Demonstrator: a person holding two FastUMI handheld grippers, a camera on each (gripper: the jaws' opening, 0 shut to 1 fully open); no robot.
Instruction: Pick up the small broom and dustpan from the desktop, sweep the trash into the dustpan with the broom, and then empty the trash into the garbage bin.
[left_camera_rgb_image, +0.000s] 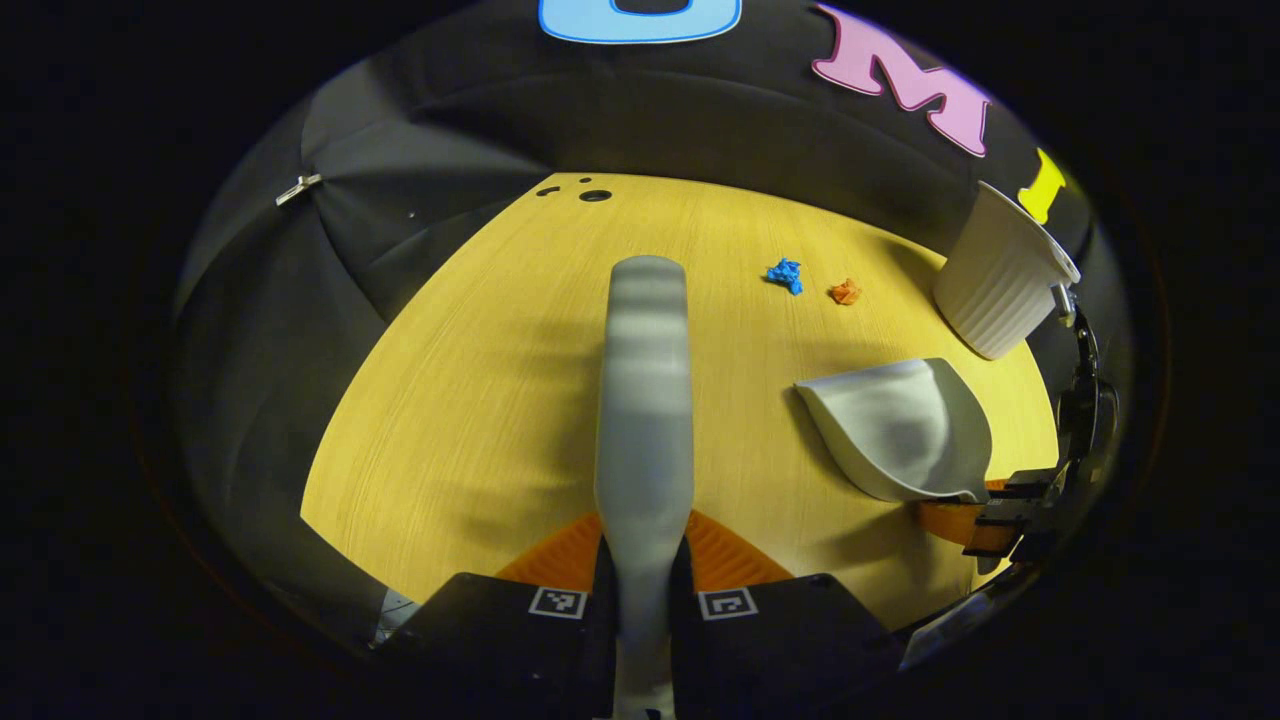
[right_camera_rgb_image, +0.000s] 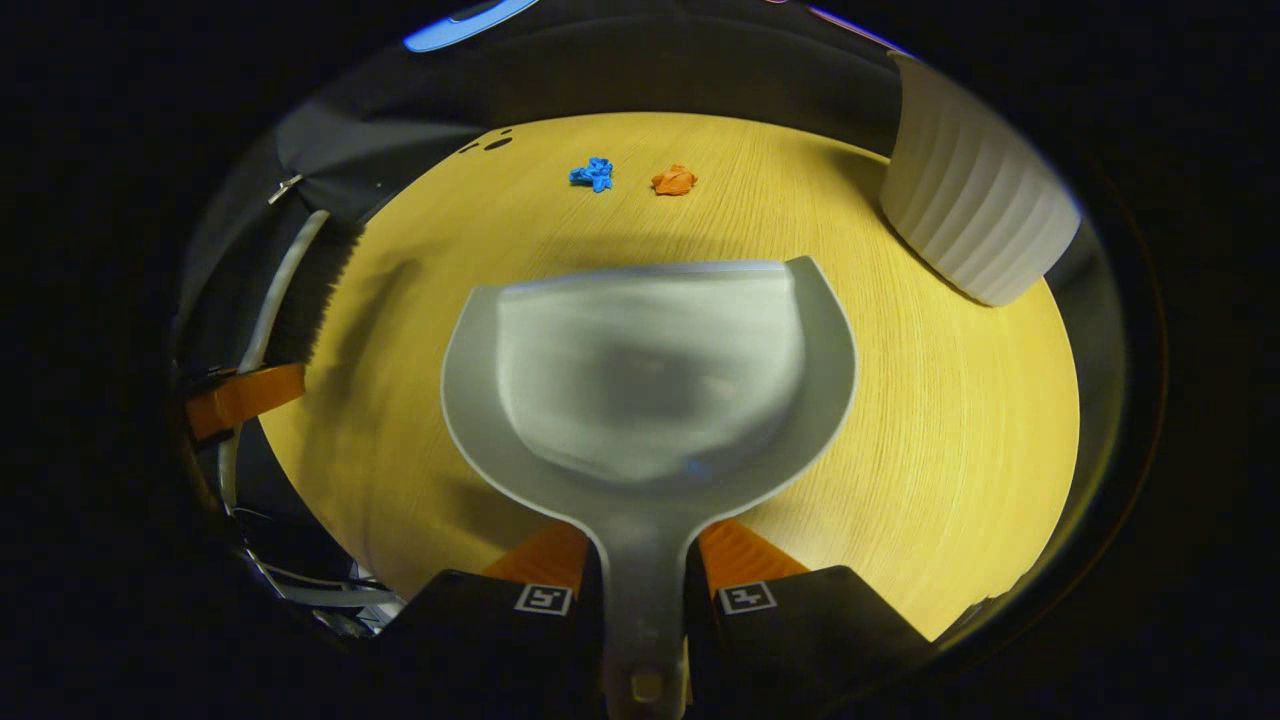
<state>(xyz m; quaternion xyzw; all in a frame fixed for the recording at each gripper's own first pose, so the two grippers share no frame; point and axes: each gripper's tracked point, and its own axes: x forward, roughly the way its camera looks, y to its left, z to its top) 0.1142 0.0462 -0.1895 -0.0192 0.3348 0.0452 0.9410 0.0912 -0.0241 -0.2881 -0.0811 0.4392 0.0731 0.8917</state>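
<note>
My left gripper (left_camera_rgb_image: 645, 535) is shut on the grey broom (left_camera_rgb_image: 645, 380), which points forward over the yellow desktop (left_camera_rgb_image: 480, 400). My right gripper (right_camera_rgb_image: 645, 545) is shut on the handle of the grey dustpan (right_camera_rgb_image: 650, 380), whose mouth faces the trash. A blue paper scrap (right_camera_rgb_image: 593, 173) and an orange scrap (right_camera_rgb_image: 674, 180) lie side by side on the far part of the desktop. In the left gripper view the dustpan (left_camera_rgb_image: 900, 430) sits to the right, with the right gripper (left_camera_rgb_image: 985, 515) behind it. In the right gripper view the broom (right_camera_rgb_image: 300, 290) shows its dark bristles at the left.
A white ribbed garbage bin (right_camera_rgb_image: 970, 215) stands at the far right of the desktop (right_camera_rgb_image: 950, 420), past the dustpan and to the right of the scraps. Small dark holes (left_camera_rgb_image: 590, 193) mark the desktop's far edge. Black cloth walls the booth behind.
</note>
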